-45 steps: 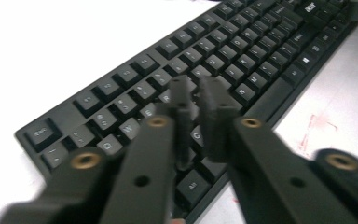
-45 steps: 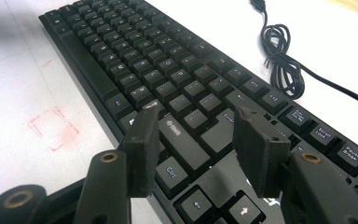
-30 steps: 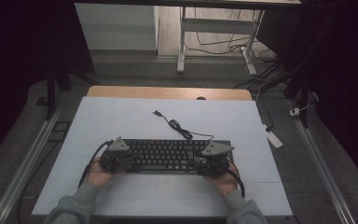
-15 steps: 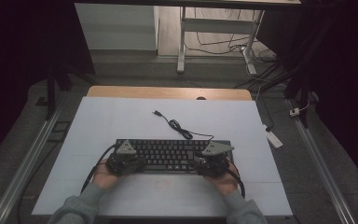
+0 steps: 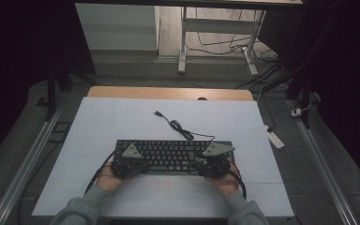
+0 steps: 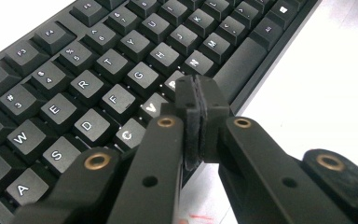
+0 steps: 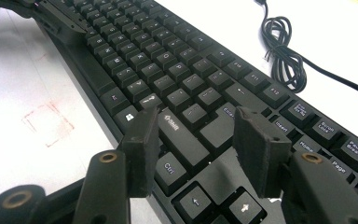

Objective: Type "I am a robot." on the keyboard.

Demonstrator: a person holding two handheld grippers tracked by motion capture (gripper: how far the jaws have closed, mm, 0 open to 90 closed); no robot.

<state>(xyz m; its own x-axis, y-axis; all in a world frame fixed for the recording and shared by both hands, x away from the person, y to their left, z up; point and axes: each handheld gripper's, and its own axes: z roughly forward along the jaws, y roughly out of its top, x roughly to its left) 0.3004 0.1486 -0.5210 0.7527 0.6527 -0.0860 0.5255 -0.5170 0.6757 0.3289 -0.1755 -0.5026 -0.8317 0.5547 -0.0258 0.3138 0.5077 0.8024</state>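
Observation:
A black keyboard (image 5: 171,155) lies across the near middle of the white table (image 5: 122,117), its coiled black cable (image 5: 178,125) trailing away behind it. My left gripper (image 5: 138,165) hovers over the keyboard's left front; its pads (image 6: 196,100) are pressed together with nothing between them, tips just above the B and V keys (image 6: 151,108). My right gripper (image 5: 201,164) sits over the keyboard's right front. Its jaws stand apart around the right shift key (image 7: 179,133), above the Ctrl key (image 7: 169,171).
Faint red square marks (image 7: 46,121) show on the table in front of the keyboard. A white power strip (image 5: 275,139) lies off the table's right edge. Metal rails (image 5: 28,159) run along both sides. Table legs (image 5: 183,42) and floor cables lie beyond.
My left gripper has shifted right along the keyboard's front edge, from the left end toward the letter keys. The right gripper has stayed put.

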